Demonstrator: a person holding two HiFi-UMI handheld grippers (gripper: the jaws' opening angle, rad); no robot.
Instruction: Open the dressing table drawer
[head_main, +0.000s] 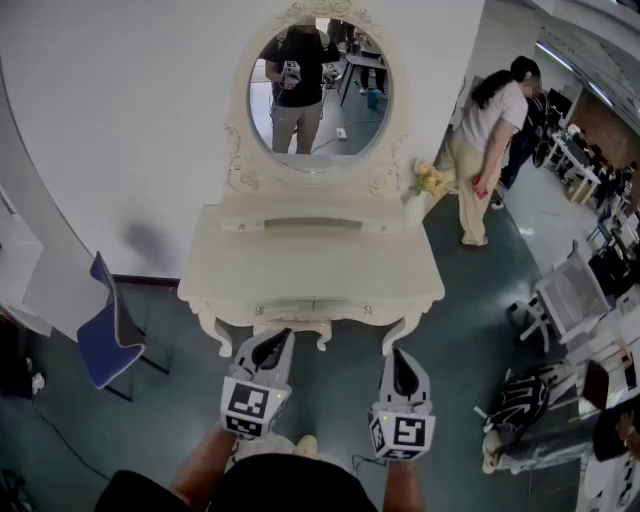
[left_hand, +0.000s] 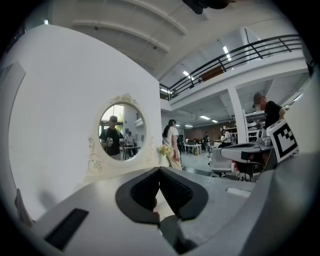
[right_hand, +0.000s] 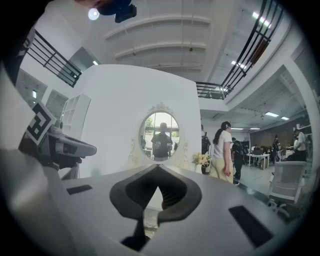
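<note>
The cream dressing table (head_main: 310, 262) stands against the white wall under an oval mirror (head_main: 318, 90). Its long front drawer (head_main: 290, 309) sits closed under the tabletop edge. In the head view my left gripper (head_main: 277, 338) points at the table's front, just short of the drawer and not touching it. My right gripper (head_main: 396, 355) hangs to the right, near the table's right front leg. Both have their jaws together with nothing between them. The mirror (left_hand: 121, 132) shows beyond the left gripper (left_hand: 159, 171), and again as the mirror (right_hand: 160, 136) above the right gripper (right_hand: 158, 169).
A blue chair (head_main: 105, 335) stands left of the table. A vase of flowers (head_main: 428, 180) sits at its right rear corner. A person (head_main: 485, 150) stands to the right behind it, and office chairs (head_main: 570, 295) and a bag (head_main: 520, 400) fill the right side.
</note>
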